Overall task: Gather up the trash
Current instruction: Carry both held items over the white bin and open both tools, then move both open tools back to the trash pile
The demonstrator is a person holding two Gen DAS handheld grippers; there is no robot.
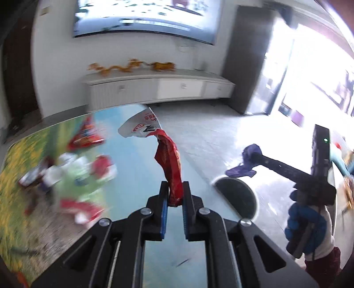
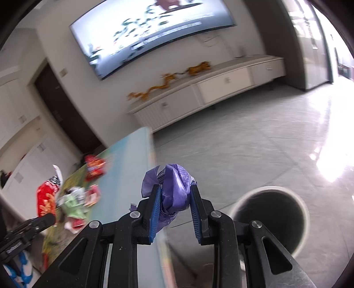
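Note:
My left gripper [image 1: 174, 188] is shut on a red snack wrapper [image 1: 169, 164] and holds it above the table's right edge. My right gripper [image 2: 176, 188] is shut on a crumpled purple wrapper [image 2: 172, 188], held over the floor next to the round trash bin [image 2: 272, 215]. In the left wrist view the right gripper [image 1: 247, 161] with the purple wrapper [image 1: 243, 164] hangs just above and beyond the bin [image 1: 236, 197]. Several more wrappers [image 1: 73, 170] lie on the table at the left, blurred. A white wrapper [image 1: 139, 128] lies near the table's far edge.
The table [image 1: 124, 155] has a printed green and blue cover. The bin stands on the grey tiled floor [image 2: 243, 144] by the table's right edge. A white TV cabinet [image 1: 159, 88] and a large screen [image 1: 146, 17] are at the far wall. A gloved hand [image 1: 309, 228] holds the right gripper.

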